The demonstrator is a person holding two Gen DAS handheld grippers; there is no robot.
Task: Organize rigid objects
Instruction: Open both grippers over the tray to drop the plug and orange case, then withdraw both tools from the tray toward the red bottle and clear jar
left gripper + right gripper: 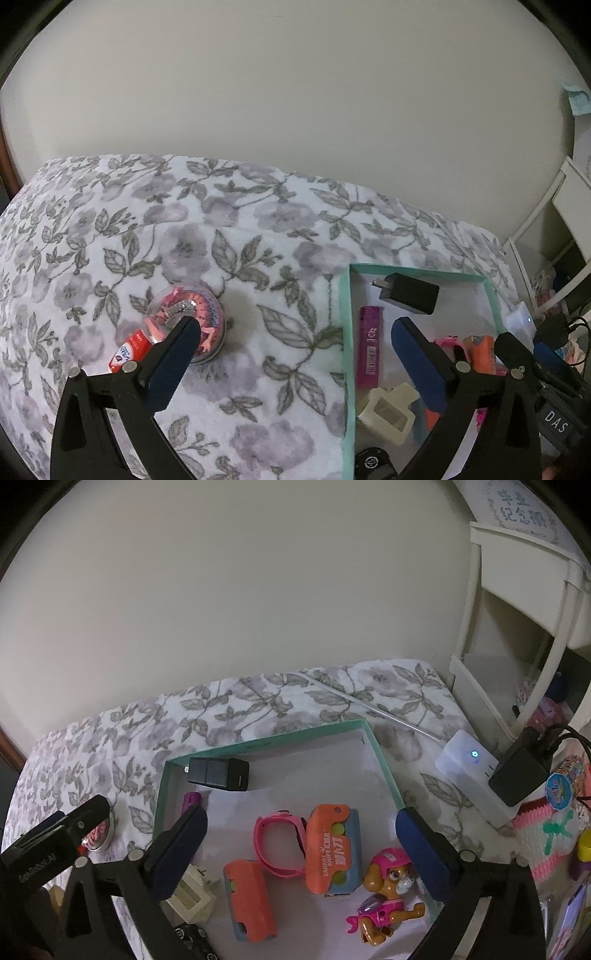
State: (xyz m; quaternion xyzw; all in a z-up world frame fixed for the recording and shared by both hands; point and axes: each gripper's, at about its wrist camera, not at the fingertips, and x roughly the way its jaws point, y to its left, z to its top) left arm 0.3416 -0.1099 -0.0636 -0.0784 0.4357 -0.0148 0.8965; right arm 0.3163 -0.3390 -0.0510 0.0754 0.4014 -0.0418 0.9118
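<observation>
Teal-rimmed shallow cardboard box [382, 764] sits under wide-spread right gripper [301, 834] (nothing between jaws), pink toy pup [388, 890] inside; left gripper [295, 341] gapes empty, clear round jar [184, 317] behind its left finger.

A bed [258, 206] with a grey floral cover carries a teal box [345, 332]. Left of the box lie a clear round container [177, 314] and a small red tube [129, 349].

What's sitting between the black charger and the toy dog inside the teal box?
The pink watch and an orange carrot-knife toy lie between the black charger and the toy dog, seen in the right wrist view.
</observation>
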